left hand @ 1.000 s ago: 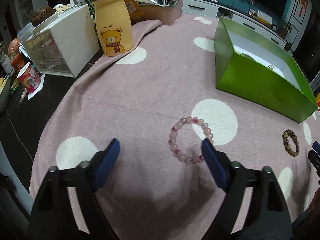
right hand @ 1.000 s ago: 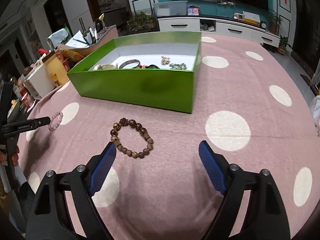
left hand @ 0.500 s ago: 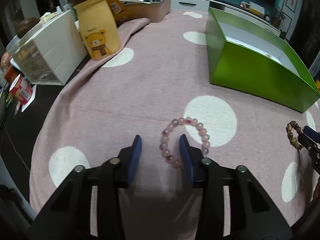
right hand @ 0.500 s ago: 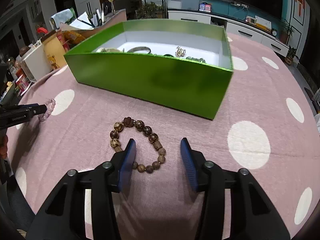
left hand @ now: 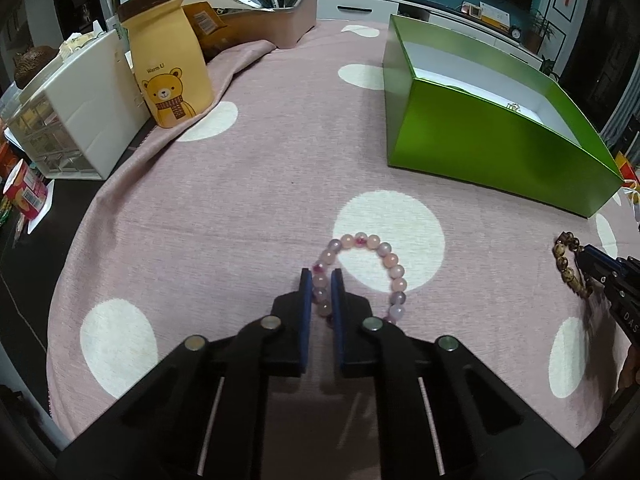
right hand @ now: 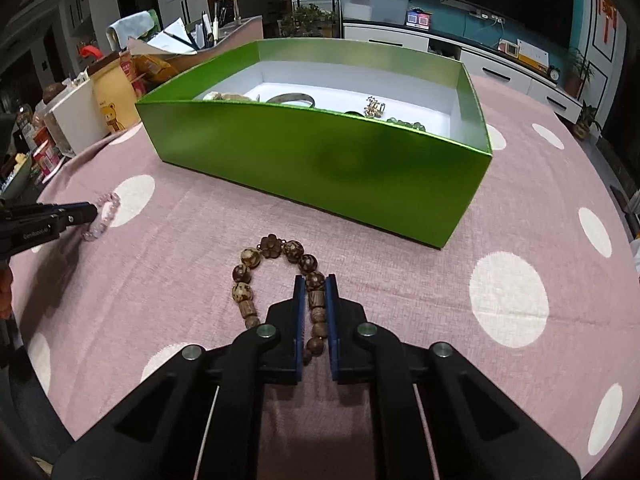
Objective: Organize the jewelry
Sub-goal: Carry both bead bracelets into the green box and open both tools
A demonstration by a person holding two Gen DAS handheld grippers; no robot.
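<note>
Left gripper (left hand: pixel 319 286): I am pinching the near-left side of the pink bead bracelet (left hand: pixel 362 274) between the blue fingers (left hand: pixel 306 300); the rest of the loop is lying flat on the table cloth (left hand: pixel 240 208), partly over a white dot.
Right gripper (right hand: pixel 316 292): I am pinching the right strand of the brown wooden bead bracelet (right hand: pixel 276 276); the fingers are nearly together with beads between them, and the loop is resting on the cloth just in front of the box.
Doing it well: I judge both holds to be on a single strand, so I am planning to lift straight up and slowly, letting each loop hang free before I carry it; round beads may roll out of a flat pinch.
Clearance: I am needing to raise each bracelet above the near wall of the green box (right hand: pixel 320 160) before going forward, or the dangling loop may catch the rim.
Box contents: a bangle (right hand: pixel 292 99), a gold piece (right hand: pixel 374 106) and green beads (right hand: pixel 406 123) are already lying on the white floor; I am aiming for bare floor.
Left clutter: a yellow bear bottle (left hand: pixel 168 60) and a white drawer unit (left hand: pixel 76 116) are standing well apart from my path.
Far edge: a tray of pens (left hand: pixel 276 12) is sitting behind them.
</note>
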